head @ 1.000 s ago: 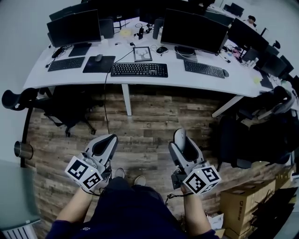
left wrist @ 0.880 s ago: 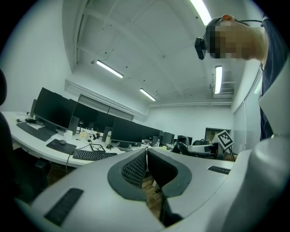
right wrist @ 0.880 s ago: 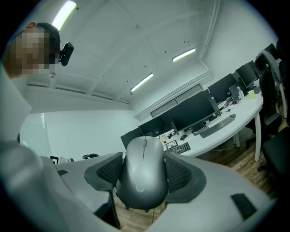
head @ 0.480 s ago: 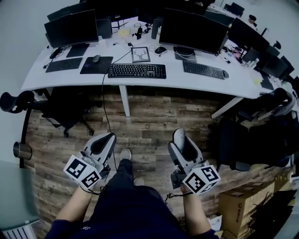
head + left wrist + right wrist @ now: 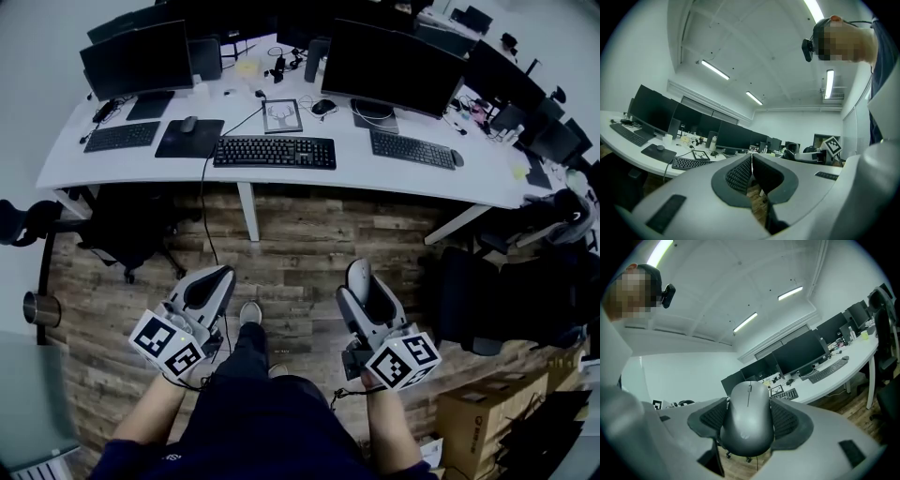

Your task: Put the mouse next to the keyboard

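We note the left gripper (image 5: pixel 218 277) and right gripper (image 5: pixel 360 274) — grey shells, dark ribbed pads (image 5: pixel 738 176), 1 black-white marker cube (image 5: pixel 169 345) each; dark short sleeves (image 5: pixel 117 457), dark trousers (image 5: pixel 246 354).

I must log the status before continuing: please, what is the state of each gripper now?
Left gripper: shut, nothing between the jaws.
Right gripper: shut on the mouse.

The mouse (image 5: pixel 748 420) is dark grey with a dull sheen. The left gripper (image 5: pixel 752 161) and right gripper (image 5: pixel 749 401) have pale grey shells and dark, grid-textured pads (image 5: pixel 783 421). Their marker cubes (image 5: pixel 170 345) carry black squares on white. The keyboard (image 5: pixel 274 152) is black, the desk (image 5: pixel 309 176) white, and the floor (image 5: pixel 309 246) brown planks.
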`<state>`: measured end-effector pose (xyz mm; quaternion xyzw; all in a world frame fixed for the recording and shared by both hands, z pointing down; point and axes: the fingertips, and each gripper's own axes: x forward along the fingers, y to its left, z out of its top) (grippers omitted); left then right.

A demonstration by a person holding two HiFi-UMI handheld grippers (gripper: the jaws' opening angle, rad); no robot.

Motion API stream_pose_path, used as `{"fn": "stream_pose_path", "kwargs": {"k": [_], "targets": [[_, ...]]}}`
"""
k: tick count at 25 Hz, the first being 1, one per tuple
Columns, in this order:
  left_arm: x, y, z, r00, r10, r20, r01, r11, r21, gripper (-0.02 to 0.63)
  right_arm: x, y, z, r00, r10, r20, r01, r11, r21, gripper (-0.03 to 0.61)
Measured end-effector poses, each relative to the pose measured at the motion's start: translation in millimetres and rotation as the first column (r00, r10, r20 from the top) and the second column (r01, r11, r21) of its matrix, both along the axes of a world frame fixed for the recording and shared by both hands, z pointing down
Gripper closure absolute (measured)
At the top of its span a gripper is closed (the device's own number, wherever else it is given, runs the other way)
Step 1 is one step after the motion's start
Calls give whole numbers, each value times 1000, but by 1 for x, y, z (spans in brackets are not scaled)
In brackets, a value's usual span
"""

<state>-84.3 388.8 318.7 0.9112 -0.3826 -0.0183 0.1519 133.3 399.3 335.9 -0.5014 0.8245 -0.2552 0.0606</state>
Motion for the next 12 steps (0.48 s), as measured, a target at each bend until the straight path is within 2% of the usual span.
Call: {"fn": "stream_pose_path", "kwargs": {"k": [12], "targets": [[-27, -79, 10, 1000, 23, -5, -23, 999, -25, 583, -30, -76, 9, 1000, 13, -9, -13, 1000, -23, 281]]}}
